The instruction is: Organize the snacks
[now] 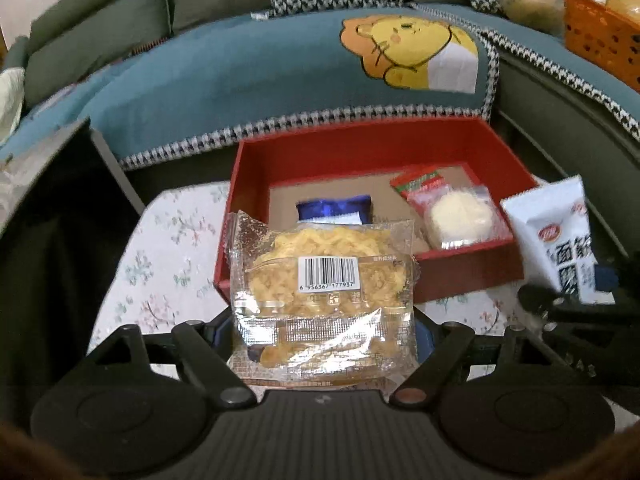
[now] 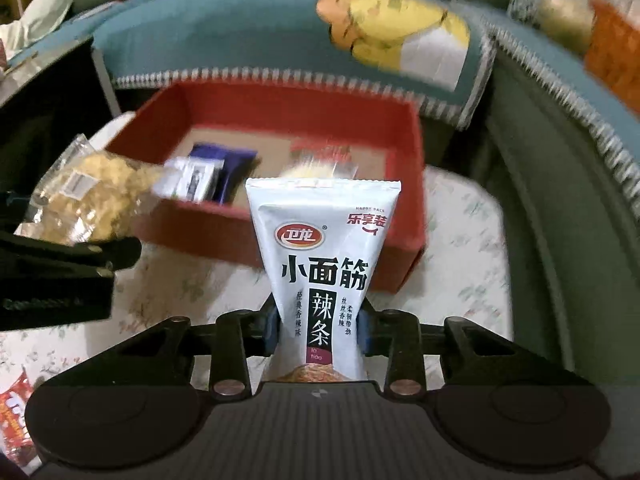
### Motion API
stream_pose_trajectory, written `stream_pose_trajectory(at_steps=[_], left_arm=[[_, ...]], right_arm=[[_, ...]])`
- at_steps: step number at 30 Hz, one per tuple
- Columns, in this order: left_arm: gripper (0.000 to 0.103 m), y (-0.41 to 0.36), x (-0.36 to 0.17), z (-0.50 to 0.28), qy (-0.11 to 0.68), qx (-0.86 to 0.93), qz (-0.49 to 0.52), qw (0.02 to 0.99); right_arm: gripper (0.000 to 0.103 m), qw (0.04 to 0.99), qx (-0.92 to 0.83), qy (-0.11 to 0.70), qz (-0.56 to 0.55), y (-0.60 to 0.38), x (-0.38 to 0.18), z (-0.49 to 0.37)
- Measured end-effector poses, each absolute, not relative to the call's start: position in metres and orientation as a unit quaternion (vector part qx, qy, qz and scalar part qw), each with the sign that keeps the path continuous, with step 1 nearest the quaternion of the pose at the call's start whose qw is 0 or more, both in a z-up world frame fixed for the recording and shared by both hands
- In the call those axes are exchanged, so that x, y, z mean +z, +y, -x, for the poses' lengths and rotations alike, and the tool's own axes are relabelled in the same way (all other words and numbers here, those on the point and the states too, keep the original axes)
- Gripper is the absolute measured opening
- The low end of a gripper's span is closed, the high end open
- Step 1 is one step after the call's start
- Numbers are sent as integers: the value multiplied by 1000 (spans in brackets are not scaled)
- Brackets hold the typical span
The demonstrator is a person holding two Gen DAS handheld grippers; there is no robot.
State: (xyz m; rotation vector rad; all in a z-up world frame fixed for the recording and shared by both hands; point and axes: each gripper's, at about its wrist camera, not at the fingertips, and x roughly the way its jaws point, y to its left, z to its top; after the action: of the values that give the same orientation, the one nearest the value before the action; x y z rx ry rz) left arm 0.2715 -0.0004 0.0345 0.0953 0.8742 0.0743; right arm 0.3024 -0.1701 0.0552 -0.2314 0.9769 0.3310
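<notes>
Step in hand: both packets carried toward the red box; judged near the drop.
Left gripper: jaws clamped on the clear noodle-cake packet at its lower half; packet stands up over the box's near wall.
Right gripper: jaws closed on the white latiao pouch, pinching its narrow waist; pouch upright, just short of the box's near wall.
Box contents: blue packet centre-left, clear-wrapped white cake at right; bare cardboard floor behind them.
Box stands on: floral-cloth surface, in front of a sofa.
Doing it well: carry each packet clear over the near wall first; aim for the bare floor, not atop the cake.
Risk: the two grippers sit close; release one at a time.
</notes>
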Motion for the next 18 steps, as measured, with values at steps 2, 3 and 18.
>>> stream_pose_trajectory(at_steps=[2,3,18], left_arm=[[103,-2,40,-272,411,41,-51,909],[103,-2,42,-273,407,43,-51,911],[103,6,44,-309,381,97,-55,918]], right_arm=[[44,875,153,446,112,-170,66,-302],[44,879,151,439,111,-170,70,-302],[44,900,128,392,143,-148,82,-324]])
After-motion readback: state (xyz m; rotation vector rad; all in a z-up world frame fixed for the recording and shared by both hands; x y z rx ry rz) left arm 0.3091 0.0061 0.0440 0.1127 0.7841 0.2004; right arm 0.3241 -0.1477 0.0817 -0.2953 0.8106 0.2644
